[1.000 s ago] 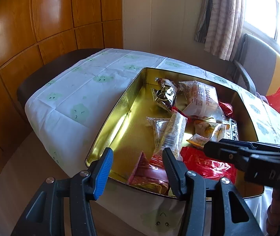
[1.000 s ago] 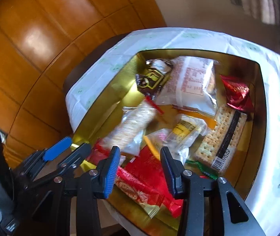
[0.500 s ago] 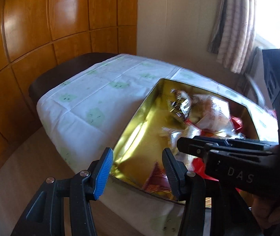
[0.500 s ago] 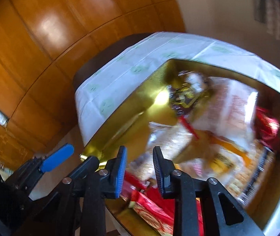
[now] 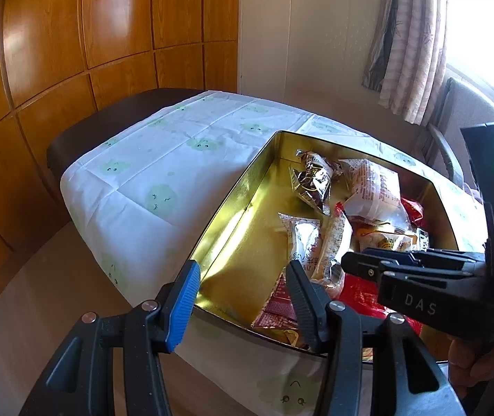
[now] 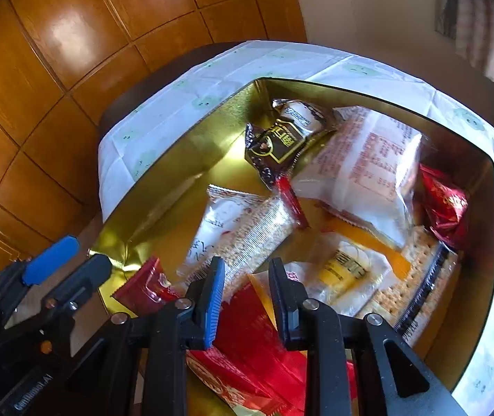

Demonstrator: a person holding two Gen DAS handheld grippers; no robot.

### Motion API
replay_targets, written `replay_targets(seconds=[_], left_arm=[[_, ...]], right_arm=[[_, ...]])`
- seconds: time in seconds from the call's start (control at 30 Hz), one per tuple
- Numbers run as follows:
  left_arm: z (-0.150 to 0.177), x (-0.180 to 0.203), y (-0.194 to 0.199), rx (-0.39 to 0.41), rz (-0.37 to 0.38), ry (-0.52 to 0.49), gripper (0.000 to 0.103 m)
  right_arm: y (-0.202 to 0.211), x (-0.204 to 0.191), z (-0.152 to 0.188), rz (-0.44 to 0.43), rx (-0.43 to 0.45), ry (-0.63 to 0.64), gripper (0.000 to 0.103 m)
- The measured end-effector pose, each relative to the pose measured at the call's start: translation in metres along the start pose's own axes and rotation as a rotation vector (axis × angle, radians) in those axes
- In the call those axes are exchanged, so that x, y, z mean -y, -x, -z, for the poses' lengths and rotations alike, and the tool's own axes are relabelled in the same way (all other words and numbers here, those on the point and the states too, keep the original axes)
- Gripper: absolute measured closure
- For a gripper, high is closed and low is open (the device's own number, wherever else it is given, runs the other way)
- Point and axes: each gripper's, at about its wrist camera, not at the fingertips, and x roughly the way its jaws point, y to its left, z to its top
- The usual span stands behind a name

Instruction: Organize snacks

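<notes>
**A:** Here's the gold tin point(image 5: 233, 208), sitting on the white tablecloth point(image 5: 163, 159) at the near edge of the table, snacks piled toward its right side.

**B:** And the left gripper point(image 5: 243, 298) hangs over that near rim, jaws spread wide, nothing between them. The bare gold floor of the tin shows through the gap.

**A:** Look at the right gripper point(image 6: 247, 294). It's above the near end of the tin, jaws parted with only a narrow gap, a red wrapper point(image 6: 257, 339) directly beneath. Whether the tips touch it, I can't tell.

**B:** Just past its fingers lies a clear pack of sesame bars point(image 6: 247, 239), leaning on a white packet point(image 6: 219, 218).

**A:** Farther back, a dark brown packet point(image 6: 285, 138) in the far corner, a big clear bag with red print point(image 6: 368, 166) beside it.

**B:** On the right, a sleeve of crackers point(image 6: 410, 294) along the wall, a small red packet point(image 6: 444, 204) behind it, a yellow-labelled packet point(image 6: 344, 267) in the middle.

**A:** From the left camera, the right gripper crosses in from the right, low over the snacks.
</notes>
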Motion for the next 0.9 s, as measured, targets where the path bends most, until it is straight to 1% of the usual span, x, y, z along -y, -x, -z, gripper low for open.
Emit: replay_targets(seconds=[0.07, 0.2, 0.33, 0.43, 0.5, 0.6, 0.67, 0.73, 0.9], left_arm=[[0.000, 0.000, 0.002, 0.004, 0.003, 0.001, 0.051], [0.000, 0.000, 0.004, 0.008, 0.005, 0.004, 0.051], [-0.001, 0.000, 0.005, 0.012, 0.008, 0.003, 0.051], [-0.001, 0.002, 0.007, 0.016, 0.013, 0.001, 0.051], [-0.001, 0.003, 0.007, 0.017, 0.016, -0.001, 0.051], [-0.001, 0.005, 0.008, 0.018, 0.026, -0.006, 0.051], [0.000, 0.006, 0.009, 0.019, 0.031, -0.011, 0.051], [0.000, 0.007, 0.009, 0.020, 0.035, -0.013, 0.051], [0.000, 0.007, 0.009, 0.021, 0.043, -0.014, 0.051]], right_arm=[[0.002, 0.000, 0.004, 0.005, 0.003, 0.001, 0.076], [0.019, 0.003, 0.017, 0.015, 0.031, -0.004, 0.076], [0.035, 0.003, 0.031, 0.050, 0.066, -0.003, 0.076], [0.045, 0.003, 0.043, 0.104, 0.081, 0.016, 0.076], [0.048, 0.003, 0.049, 0.131, 0.072, 0.029, 0.076], [0.040, 0.002, 0.055, 0.159, 0.012, 0.058, 0.076], [0.029, 0.004, 0.057, 0.184, -0.012, 0.068, 0.076], [0.022, 0.004, 0.056, 0.205, 0.005, 0.078, 0.076], [0.020, 0.007, 0.050, 0.186, 0.005, 0.062, 0.076]])
